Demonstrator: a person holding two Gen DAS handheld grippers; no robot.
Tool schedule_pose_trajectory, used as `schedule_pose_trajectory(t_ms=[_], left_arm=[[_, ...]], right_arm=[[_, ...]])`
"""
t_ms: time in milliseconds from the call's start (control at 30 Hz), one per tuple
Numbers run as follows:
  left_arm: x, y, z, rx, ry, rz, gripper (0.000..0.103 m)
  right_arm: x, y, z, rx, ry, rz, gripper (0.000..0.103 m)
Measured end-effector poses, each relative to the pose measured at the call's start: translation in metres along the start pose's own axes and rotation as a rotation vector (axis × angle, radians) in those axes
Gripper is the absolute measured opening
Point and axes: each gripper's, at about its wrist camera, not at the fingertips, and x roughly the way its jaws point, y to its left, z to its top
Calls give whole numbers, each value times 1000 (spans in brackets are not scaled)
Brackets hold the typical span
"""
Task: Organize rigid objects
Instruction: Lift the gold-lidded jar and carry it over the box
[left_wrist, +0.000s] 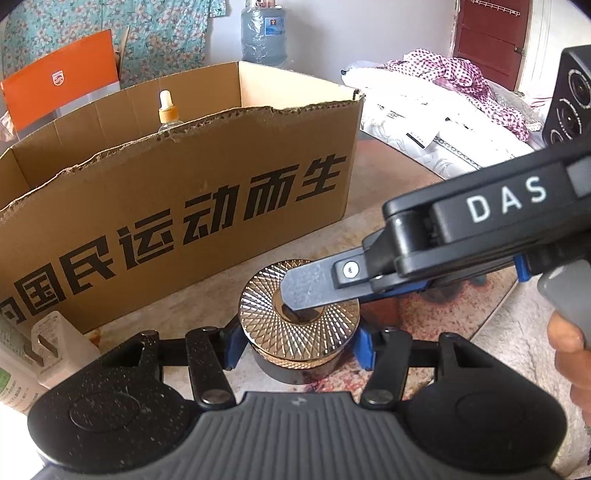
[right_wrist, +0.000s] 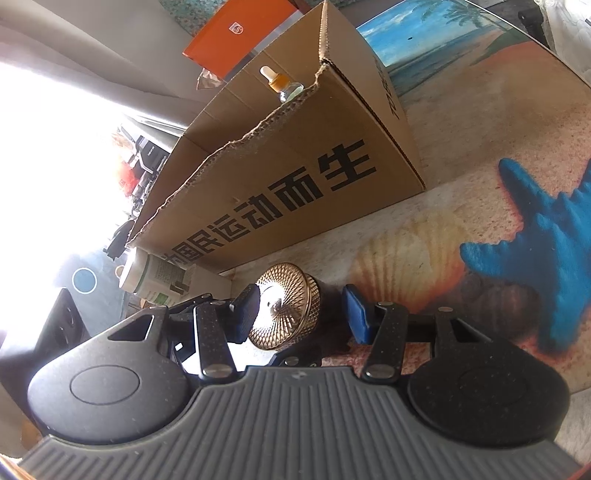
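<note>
Seashell-print table (right_wrist: 480, 155), big cardboard box (left_wrist: 184, 192) at the back with a dropper bottle (left_wrist: 168, 110) inside. Before it, gold-lidded jar (left_wrist: 299, 314), pinched at its sides by left gripper (left_wrist: 299, 345). Right gripper (right_wrist: 303, 314) spread astride the lid, one finger (left_wrist: 306, 284) across its top.

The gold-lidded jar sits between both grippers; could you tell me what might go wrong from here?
1. One finger of the right gripper lies across the lid of the jar; levering could pop it off or tip the jar.
2. Lifted by the left gripper, the jar might clip the ragged rim of the cardboard box or knock the dropper bottle inside.
</note>
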Motion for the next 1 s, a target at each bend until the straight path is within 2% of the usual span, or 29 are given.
schedule_pose_trajectory(t_ms=[200,367,767,1000], left_arm=[[0,1,2,-18,1,-4,58],[0,0,2,-13,-1,5,57],[-3,0,3,-32,0,3,57],[-27,2,7,-50,-53,6,57]], right_arm=[[4,-2,-1,12,-1,4,48],[5,-1,0,9,-4,11,41],[5,6,-1,-10,-4,-6,41],[-6,25,0,-54,-29,-7,42]])
